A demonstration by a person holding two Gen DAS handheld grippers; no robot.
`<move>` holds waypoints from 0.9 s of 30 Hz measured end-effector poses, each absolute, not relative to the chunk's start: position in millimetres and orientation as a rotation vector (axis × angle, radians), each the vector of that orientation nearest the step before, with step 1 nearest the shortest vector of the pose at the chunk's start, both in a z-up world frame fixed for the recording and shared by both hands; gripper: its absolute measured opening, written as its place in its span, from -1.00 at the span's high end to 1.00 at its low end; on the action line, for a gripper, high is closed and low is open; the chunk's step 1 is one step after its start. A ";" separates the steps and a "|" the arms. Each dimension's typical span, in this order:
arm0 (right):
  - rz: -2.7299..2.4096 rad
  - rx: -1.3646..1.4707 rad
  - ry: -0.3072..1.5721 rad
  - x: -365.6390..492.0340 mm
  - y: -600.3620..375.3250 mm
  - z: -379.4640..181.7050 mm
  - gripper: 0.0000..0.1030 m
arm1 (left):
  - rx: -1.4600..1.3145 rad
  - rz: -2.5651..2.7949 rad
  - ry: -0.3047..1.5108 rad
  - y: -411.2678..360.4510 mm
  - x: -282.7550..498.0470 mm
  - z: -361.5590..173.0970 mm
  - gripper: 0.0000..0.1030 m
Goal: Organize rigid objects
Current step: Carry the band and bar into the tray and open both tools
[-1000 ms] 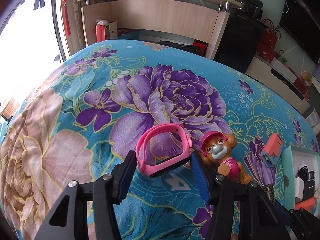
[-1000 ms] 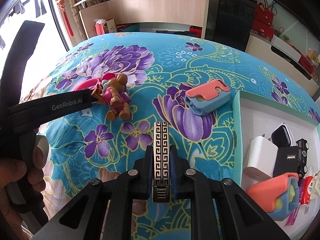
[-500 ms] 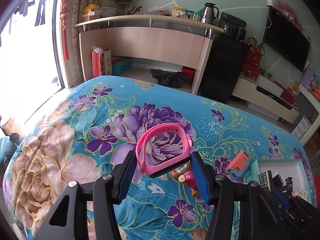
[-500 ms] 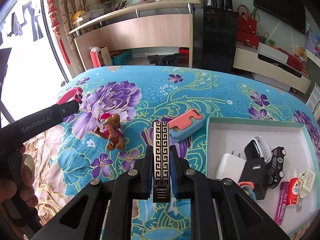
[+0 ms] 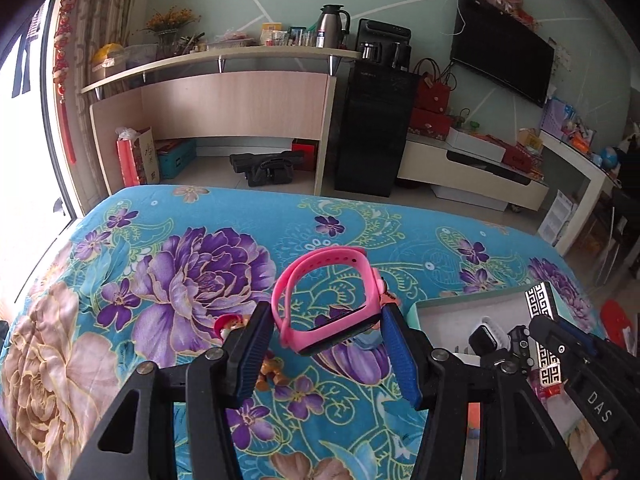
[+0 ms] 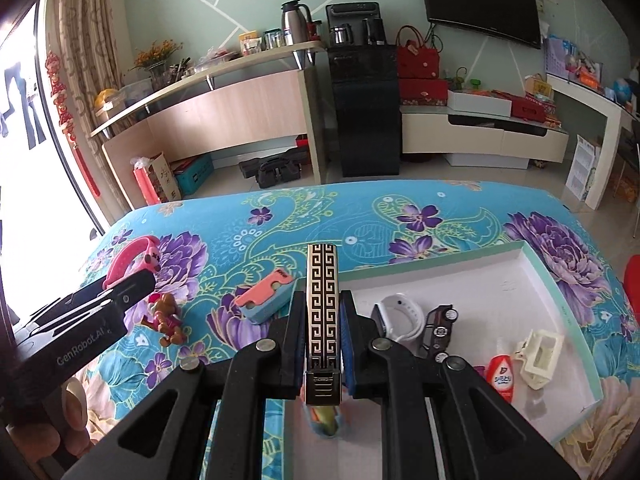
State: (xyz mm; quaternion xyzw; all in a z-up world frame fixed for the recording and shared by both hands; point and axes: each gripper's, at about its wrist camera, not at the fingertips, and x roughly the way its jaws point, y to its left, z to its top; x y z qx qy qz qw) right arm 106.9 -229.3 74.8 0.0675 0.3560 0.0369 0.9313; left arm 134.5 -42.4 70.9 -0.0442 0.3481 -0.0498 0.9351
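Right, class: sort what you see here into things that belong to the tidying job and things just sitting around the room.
Part of the job:
- pink watch, held in the left gripper
- patterned lighter, held in the right gripper
- white box
- dog figure
- coral and blue case

Just lying about:
- thermos
- television
- red bags

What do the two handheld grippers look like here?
Both grippers, left and right, are matte black angular frames with silver pivot bolts and ribbed blue finger pads. White lettering reads GenRobot.AI on the left body and DAS on the right. No sleeves or cables show.
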 end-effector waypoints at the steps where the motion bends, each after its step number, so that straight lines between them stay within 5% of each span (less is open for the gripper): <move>1: 0.059 0.147 0.731 106.5 -236.0 74.1 0.70 | -0.081 -0.118 0.711 -50.0 134.4 70.9 -0.14; 27: -0.213 0.294 0.800 94.1 -359.3 44.9 0.69 | 0.078 -0.398 0.774 -185.7 128.2 61.9 -0.14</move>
